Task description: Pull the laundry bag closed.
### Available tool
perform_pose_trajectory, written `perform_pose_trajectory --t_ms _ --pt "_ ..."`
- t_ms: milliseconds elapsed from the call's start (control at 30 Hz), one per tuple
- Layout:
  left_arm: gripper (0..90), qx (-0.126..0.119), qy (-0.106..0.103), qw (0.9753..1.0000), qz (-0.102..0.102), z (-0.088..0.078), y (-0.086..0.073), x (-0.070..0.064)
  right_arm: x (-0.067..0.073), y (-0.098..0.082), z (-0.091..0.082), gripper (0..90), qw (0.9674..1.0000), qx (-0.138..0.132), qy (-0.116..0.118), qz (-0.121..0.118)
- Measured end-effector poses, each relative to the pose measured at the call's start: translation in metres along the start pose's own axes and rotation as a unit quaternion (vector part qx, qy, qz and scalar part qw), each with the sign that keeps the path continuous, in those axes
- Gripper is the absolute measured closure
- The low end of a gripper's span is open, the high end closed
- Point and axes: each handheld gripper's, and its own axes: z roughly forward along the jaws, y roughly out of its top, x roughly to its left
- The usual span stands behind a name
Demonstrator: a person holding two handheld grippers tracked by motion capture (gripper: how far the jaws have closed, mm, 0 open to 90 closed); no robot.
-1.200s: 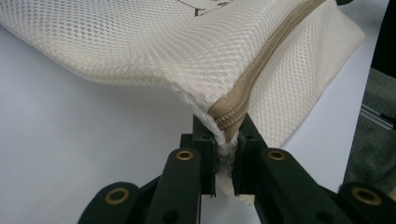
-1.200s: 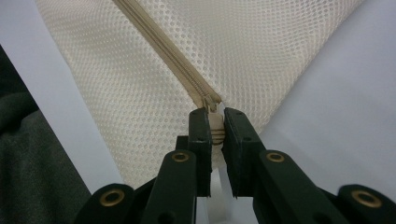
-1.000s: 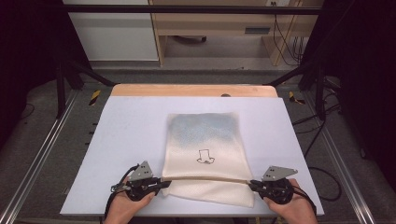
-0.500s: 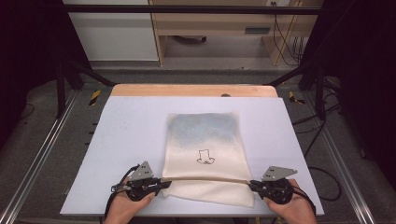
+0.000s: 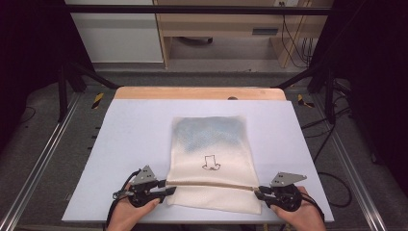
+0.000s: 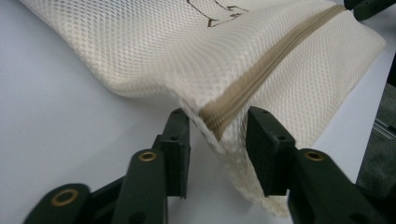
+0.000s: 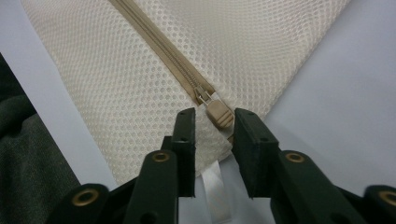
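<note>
A cream mesh bag [image 5: 211, 144] with a small black drawing lies flat on the white table [image 5: 125, 144]. A tan zipper [image 5: 211, 184] crosses its near part. My left gripper [image 5: 169, 191] sits at the zipper's left end. In the left gripper view my left gripper [image 6: 217, 140] is open, and the bag's edge and zipper end [image 6: 219, 116] rise between its jaws. My right gripper [image 5: 257, 193] sits at the zipper's right end. In the right gripper view my right gripper [image 7: 215, 135] is open, with the tan zipper pull [image 7: 218, 113] between its jaws.
A white ribbon tab [image 7: 215, 191] hangs from the bag's corner below the pull. A wooden strip [image 5: 199, 93] borders the table's far edge. Metal frame rails [image 5: 43, 159] run along both sides, with cables on the floor at the right.
</note>
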Motion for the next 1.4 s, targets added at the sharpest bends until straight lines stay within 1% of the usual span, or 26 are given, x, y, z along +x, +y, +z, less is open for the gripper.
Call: perform_pose_trajectory --t_ms 33,100,133,167,233,333,433,467,533,567,600,667,700,733,767,867,933,967,1033,1067,1167,1200,1233,1267,1333,1400 --pt "54.8 0.000 0.002 1.0000 0.000 -0.001 0.000 0.001 0.000 0.000 -0.001 66.4 1.0000 -0.003 -0.001 0.001" --pt "50.3 -0.001 0.006 1.0000 0.000 -0.003 0.000 0.003 0.000 0.000 -0.002 61.7 0.9999 -0.011 -0.004 0.006" --pt "48.6 -0.003 0.011 0.9999 -0.003 -0.006 -0.001 0.004 0.000 0.000 -0.003 58.4 0.9998 -0.016 -0.005 0.007" --pt "44.6 -0.005 0.014 0.9999 -0.005 -0.007 -0.001 0.004 0.000 0.000 -0.004 54.2 0.9997 -0.021 -0.009 0.007" --pt "41.1 -0.007 0.023 0.9997 -0.010 -0.010 -0.001 0.005 0.000 0.001 -0.004 48.3 0.9994 -0.030 -0.012 0.006" --pt "37.6 -0.011 0.036 0.9991 -0.018 -0.013 -0.001 0.004 0.001 0.003 -0.004 42.3 0.9992 -0.037 -0.014 0.007" --pt "32.2 -0.012 0.049 0.9986 -0.015 -0.014 -0.001 0.005 0.003 0.005 -0.002 35.8 0.9991 -0.039 -0.017 -0.003" --pt "29.5 -0.012 0.058 0.9981 -0.016 -0.015 0.000 0.005 0.004 0.006 -0.002 34.0 0.9989 -0.042 -0.019 -0.005" --pt "23.8 -0.012 0.065 0.9977 -0.016 -0.016 0.000 0.005 0.007 0.009 -0.001 25.2 0.9983 -0.053 -0.024 -0.009" --pt "23.8 -0.011 0.068 0.9975 -0.014 -0.016 0.000 0.005 0.007 0.009 -0.001 25.2 0.9983 -0.053 -0.024 -0.009" --pt "20.8 -0.013 0.072 0.9972 -0.013 -0.016 0.001 0.006 0.008 0.013 -0.001 20.5 0.9979 -0.063 -0.014 -0.001" --pt "19.6 -0.014 0.080 0.9966 -0.016 -0.017 0.001 0.005 0.009 0.014 -0.001 19.2 0.9976 -0.069 -0.011 0.001" --pt "17.8 -0.014 0.084 0.9963 -0.015 -0.018 0.001 0.005 0.010 0.017 -0.002 16.9 0.9966 -0.082 -0.012 -0.003" --pt "17.0 -0.015 0.092 0.9956 -0.011 -0.020 0.002 0.006 0.012 0.019 -0.002 15.4 0.9963 -0.085 -0.012 -0.003" --pt "16.3 -0.016 0.095 0.9953 -0.009 -0.021 0.003 0.007 0.014 0.022 -0.002 13.5 0.9961 -0.088 -0.013 -0.005" --pt "13.2 -0.020 0.109 0.9937 -0.014 -0.024 0.003 0.007 0.018 0.031 -0.002 9.6 0.9953 -0.093 -0.025 -0.010" --pt "12.7 -0.022 0.119 0.9926 -0.007 -0.027 0.003 0.009 0.019 0.032 -0.002 8.9 0.9948 -0.097 -0.029 -0.009" --pt "12.0 -0.024 0.124 0.9920 -0.006 -0.029 0.002 0.011 0.019 0.035 -0.002 7.5 0.9939 -0.104 -0.036 -0.008" --pt "10.1 -0.029 0.132 0.9908 -0.011 -0.032 0.001 0.012 0.018 0.038 -0.001 6.8 0.9930 -0.110 -0.043 -0.006" --pt "9.4 -0.033 0.140 0.9896 -0.010 -0.034 0.001 0.014 0.017 0.039 0.000 6.2 0.9924 -0.113 -0.048 -0.005" --pt "7.3 -0.041 0.148 0.9881 -0.009 -0.038 -0.001 0.017 0.012 0.045 0.001 5.9 0.9895 -0.124 -0.074 0.005" --pt "7.0 -0.044 0.155 0.9869 -0.009 -0.041 -0.003 0.020 0.010 0.047 0.002 6.0 0.9883 -0.129 -0.081 0.008" --pt "6.7 -0.045 0.159 0.9863 -0.009 -0.042 -0.004 0.021 0.007 0.051 0.002 6.0 0.9857 -0.139 -0.094 0.012" --pt "6.4 -0.047 0.164 0.9854 -0.010 -0.044 -0.005 0.023 0.005 0.053 0.002 6.0 0.9841 -0.145 -0.101 0.016" --pt "5.7 -0.051 0.179 0.9826 -0.005 -0.049 -0.008 0.027 0.002 0.058 0.003 6.2 0.9802 -0.157 -0.118 0.024" --pt "5.4 -0.058 0.191 0.9798 -0.005 -0.053 -0.011 0.032 -0.003 0.064 0.004 6.1 0.9765 -0.169 -0.130 0.029"
